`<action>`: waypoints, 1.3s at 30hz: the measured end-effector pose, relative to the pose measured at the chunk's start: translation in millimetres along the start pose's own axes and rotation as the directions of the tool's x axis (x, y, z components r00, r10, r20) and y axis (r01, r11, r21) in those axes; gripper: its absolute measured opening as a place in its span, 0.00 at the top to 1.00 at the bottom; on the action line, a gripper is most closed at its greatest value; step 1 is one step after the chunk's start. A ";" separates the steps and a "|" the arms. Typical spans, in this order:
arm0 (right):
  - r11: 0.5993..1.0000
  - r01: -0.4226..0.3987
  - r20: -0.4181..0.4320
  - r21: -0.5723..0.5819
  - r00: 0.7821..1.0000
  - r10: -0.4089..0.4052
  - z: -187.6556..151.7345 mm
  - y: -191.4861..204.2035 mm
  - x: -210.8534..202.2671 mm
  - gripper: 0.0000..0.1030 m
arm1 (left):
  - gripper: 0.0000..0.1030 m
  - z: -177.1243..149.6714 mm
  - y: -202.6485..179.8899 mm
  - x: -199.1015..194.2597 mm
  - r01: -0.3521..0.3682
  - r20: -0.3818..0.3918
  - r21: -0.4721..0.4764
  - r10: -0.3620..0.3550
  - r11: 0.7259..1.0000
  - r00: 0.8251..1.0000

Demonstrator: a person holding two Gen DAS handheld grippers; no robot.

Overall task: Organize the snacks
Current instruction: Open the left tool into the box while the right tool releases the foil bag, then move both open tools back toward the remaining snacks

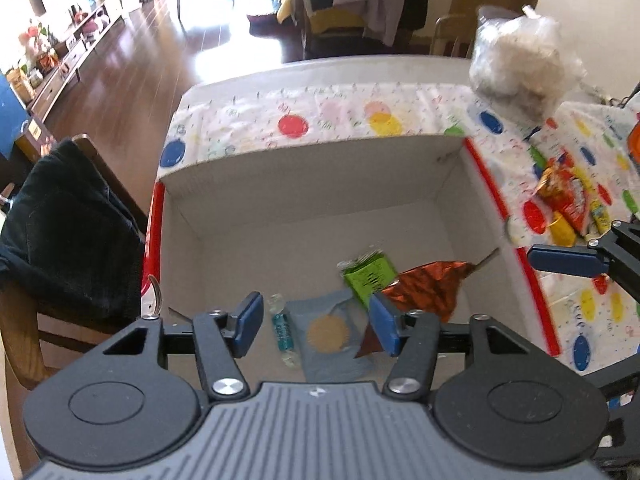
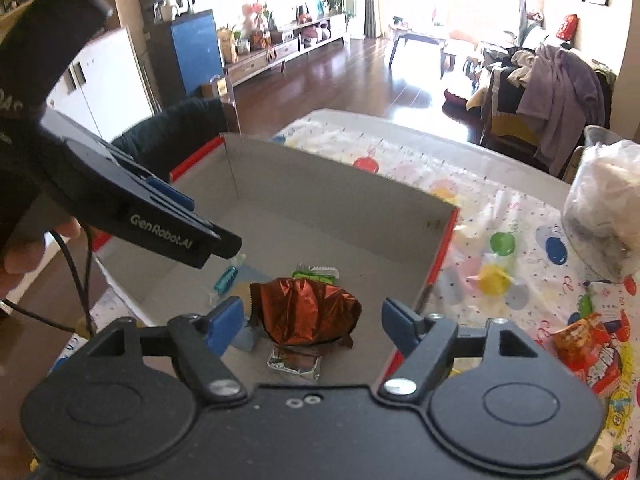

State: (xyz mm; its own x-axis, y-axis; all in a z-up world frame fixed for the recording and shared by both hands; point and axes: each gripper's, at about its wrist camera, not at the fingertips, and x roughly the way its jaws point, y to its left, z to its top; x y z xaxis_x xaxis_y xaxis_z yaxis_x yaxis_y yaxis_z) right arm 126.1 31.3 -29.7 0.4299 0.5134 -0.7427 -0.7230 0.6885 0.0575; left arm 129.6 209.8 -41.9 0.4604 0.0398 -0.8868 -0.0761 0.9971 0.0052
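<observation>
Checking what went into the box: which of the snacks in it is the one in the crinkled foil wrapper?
The copper-red foil packet, crumpled and shiny, beside the flat green packet, the blue cookie packet and the small teal candy.

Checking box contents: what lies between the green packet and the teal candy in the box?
A pale blue packet with a round biscuit picture lies between green packet and teal candy, in the left wrist view.
</observation>
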 end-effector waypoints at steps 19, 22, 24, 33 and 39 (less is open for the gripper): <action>0.982 0.033 0.159 0.184 0.985 -0.062 -35.8 -69.0 -96.0 0.08 | 0.22 -6.4 -88.2 -65.5 0.111 0.197 0.087 -0.126 0.990 0.972; 0.977 0.047 0.169 0.209 0.982 -0.083 -47.7 -84.0 -109.0 0.07 | 0.20 -6.0 -107.2 -66.5 0.128 0.211 0.102 -0.147 0.987 0.966; 0.973 0.066 0.169 0.222 0.980 -0.105 -56.9 -94.4 -116.9 0.03 | 0.19 -4.9 -119.5 -65.3 0.146 0.213 0.102 -0.165 0.984 0.963; 0.950 0.133 0.141 0.283 0.974 -0.179 -102.7 -148.1 -141.7 0.00 | 0.17 0.8 -178.3 -45.9 0.213 0.208 0.113 -0.233 0.970 0.950; 0.923 0.188 0.090 0.336 0.969 -0.230 -136.0 -198.9 -154.6 0.00 | 0.17 9.1 -226.4 -22.7 0.274 0.154 0.263 -0.320 0.925 0.935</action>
State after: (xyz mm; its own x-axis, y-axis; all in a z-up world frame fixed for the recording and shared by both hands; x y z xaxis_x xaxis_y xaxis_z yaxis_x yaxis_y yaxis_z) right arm 129.9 -254.7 -17.1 0.6319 0.3850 -0.6727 -0.4047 0.9041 0.1373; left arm 144.4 -16.2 -18.7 0.5906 -0.2718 -0.7598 0.2877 0.9506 -0.1164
